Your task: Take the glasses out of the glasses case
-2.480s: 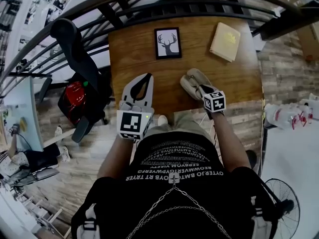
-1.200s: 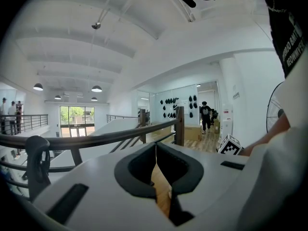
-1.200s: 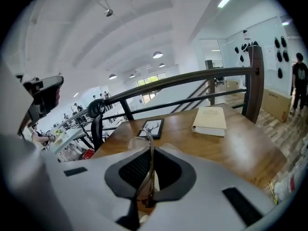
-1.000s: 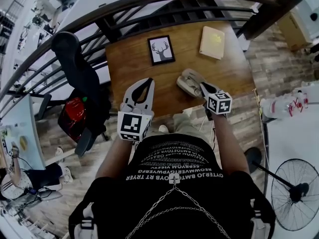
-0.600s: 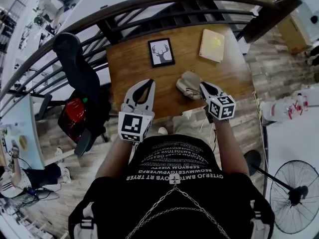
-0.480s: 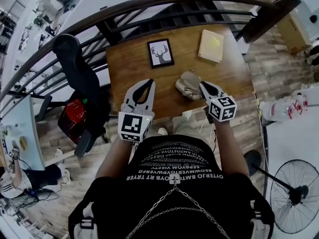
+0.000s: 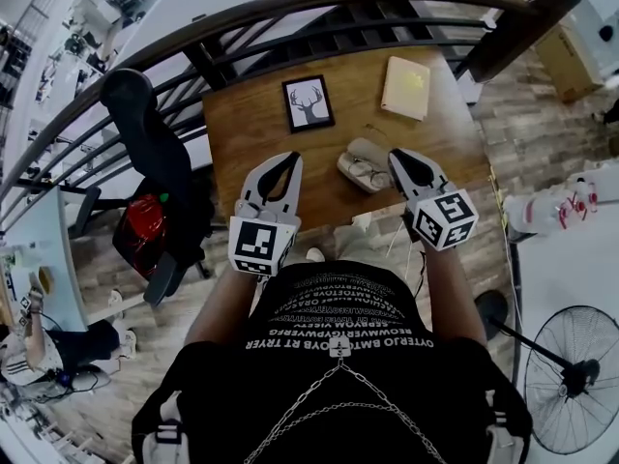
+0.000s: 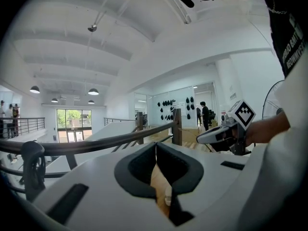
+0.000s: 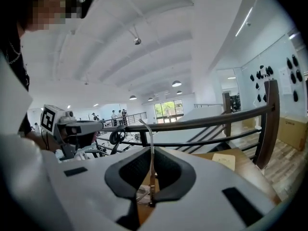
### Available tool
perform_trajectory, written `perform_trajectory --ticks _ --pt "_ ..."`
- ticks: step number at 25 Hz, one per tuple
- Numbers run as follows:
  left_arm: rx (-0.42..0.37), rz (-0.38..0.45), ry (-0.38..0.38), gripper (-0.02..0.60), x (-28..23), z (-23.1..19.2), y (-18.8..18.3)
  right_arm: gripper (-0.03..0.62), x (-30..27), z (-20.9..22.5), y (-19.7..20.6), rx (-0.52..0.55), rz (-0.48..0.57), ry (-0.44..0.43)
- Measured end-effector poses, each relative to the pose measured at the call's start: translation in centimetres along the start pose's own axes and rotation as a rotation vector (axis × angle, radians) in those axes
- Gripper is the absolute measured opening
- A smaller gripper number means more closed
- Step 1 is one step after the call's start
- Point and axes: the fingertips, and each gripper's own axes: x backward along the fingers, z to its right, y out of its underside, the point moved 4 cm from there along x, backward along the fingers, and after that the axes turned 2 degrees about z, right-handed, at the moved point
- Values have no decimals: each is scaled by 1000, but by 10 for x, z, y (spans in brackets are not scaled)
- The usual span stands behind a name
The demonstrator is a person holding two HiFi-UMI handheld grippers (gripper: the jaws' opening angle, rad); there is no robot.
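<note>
A beige glasses case (image 7: pixel 356 155) is seen lying open on the wooden surface (image 7: pixel 261 124). Thin metal-framed glasses (image 9: pixel 152 153) are held by one upright temple, pinched in the right gripper (image 7: pixel 397 157) beside the case.

1. My head camera looks steeply down from well above the wooden table (image 7: pixel 261 133), railing (image 7: pixel 290 3) beyond it.
2. The cameras on my left gripper (image 7: pixel 289 158) and right gripper (image 7: pixel 397 155) sit close behind their jaws, looking nearly level across the table.
3. All three share table and railing.
</note>
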Motion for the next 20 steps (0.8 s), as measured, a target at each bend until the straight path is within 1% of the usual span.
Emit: perform_trajectory --ticks 10,12,17,20 --pt "-18 43 -6 29 3 1 -26 32 38 -27 -61 92 137 -4" --pt "-18 48 -8 29 5 0 -31 32 44 -33 -72 110 157 -17" --pt "-13 60 4 29 10 -2 -38 31 55 -47 -89 164 193 -19" --pt "-12 63 8 29 9 -2 -40 31 59 -49 -93 172 203 -18"
